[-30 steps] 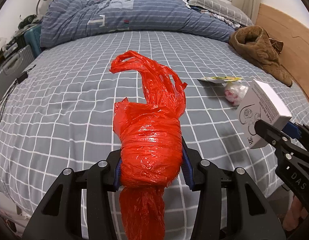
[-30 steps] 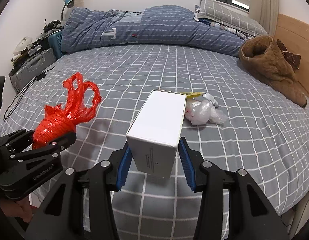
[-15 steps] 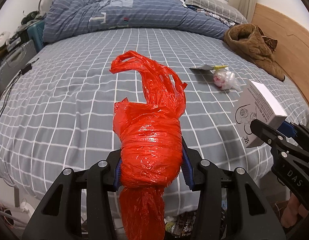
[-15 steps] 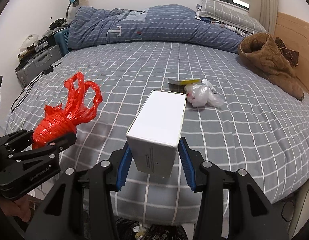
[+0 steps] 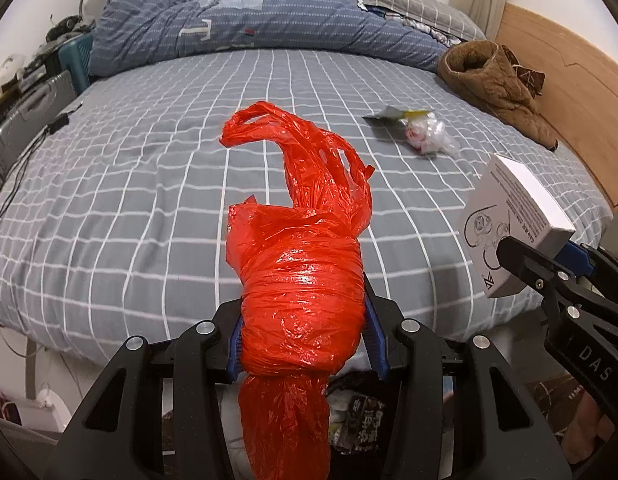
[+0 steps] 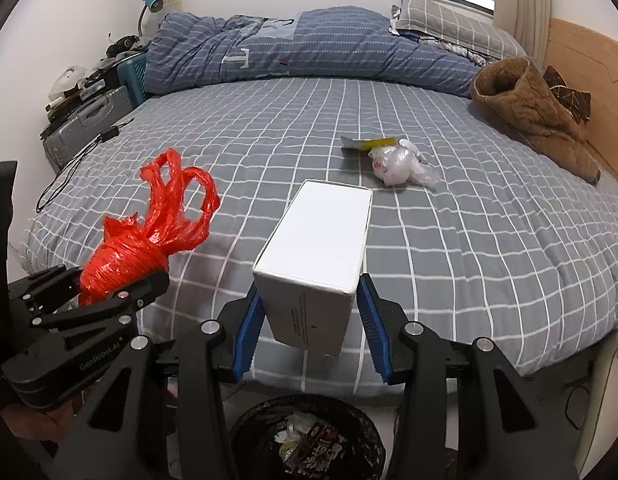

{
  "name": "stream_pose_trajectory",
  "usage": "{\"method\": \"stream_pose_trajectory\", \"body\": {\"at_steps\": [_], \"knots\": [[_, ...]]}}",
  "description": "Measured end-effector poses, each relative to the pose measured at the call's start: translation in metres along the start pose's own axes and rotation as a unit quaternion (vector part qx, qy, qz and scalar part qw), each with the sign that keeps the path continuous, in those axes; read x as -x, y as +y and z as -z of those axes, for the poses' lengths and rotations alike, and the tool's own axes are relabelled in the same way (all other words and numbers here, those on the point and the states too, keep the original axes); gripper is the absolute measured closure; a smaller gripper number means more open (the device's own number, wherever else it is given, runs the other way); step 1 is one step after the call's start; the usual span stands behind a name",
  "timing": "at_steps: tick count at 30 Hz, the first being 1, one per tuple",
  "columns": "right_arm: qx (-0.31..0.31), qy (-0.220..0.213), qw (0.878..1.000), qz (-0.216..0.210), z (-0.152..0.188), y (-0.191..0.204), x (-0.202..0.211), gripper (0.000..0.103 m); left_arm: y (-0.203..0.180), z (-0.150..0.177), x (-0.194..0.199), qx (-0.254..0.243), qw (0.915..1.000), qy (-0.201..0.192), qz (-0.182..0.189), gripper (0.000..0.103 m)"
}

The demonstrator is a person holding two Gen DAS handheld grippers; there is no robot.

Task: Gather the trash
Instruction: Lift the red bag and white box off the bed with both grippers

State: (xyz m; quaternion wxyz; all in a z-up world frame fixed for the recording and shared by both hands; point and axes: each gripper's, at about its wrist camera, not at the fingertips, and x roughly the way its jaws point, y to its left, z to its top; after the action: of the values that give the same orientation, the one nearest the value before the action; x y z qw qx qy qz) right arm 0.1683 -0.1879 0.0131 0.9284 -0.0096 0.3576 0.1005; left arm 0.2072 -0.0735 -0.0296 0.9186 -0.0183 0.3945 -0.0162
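My left gripper [image 5: 305, 340] is shut on a bundled red plastic bag [image 5: 301, 280], held past the bed's near edge; the bag also shows in the right wrist view [image 6: 149, 236]. My right gripper [image 6: 309, 320] is shut on a white cardboard box [image 6: 321, 248], also seen in the left wrist view [image 5: 509, 224]. A black trash bin [image 6: 373, 432] with wrappers inside sits on the floor right below the box. A crumpled clear plastic bag [image 6: 401, 164] and a yellow wrapper [image 6: 369, 143] lie on the grey checked bed [image 6: 469, 240].
A rolled blue duvet [image 6: 309, 48] and pillows lie at the far side of the bed. A brown jacket [image 6: 533, 116] lies at the right by the wooden headboard [image 6: 589, 92]. A grey suitcase [image 6: 85, 124] and clutter stand at the left.
Both grippers have drawn back from the bed with their loads. The bed's near edge and the trash bin on the floor have come into view.
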Motion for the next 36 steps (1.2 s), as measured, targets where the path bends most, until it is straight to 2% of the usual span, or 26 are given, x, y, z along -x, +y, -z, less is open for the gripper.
{"method": "stream_pose_trajectory", "body": {"at_steps": [19, 36], "knots": [[-0.001, 0.009, 1.0, 0.006, 0.04, 0.003, 0.04, 0.059, -0.012, 0.05, 0.034, -0.004, 0.9998, 0.018, -0.003, 0.057], [-0.001, 0.044, 0.999, 0.009, 0.09, 0.004, 0.054, 0.059, -0.016, 0.092, 0.05, -0.003, 0.9993, 0.034, -0.011, 0.057]]}}
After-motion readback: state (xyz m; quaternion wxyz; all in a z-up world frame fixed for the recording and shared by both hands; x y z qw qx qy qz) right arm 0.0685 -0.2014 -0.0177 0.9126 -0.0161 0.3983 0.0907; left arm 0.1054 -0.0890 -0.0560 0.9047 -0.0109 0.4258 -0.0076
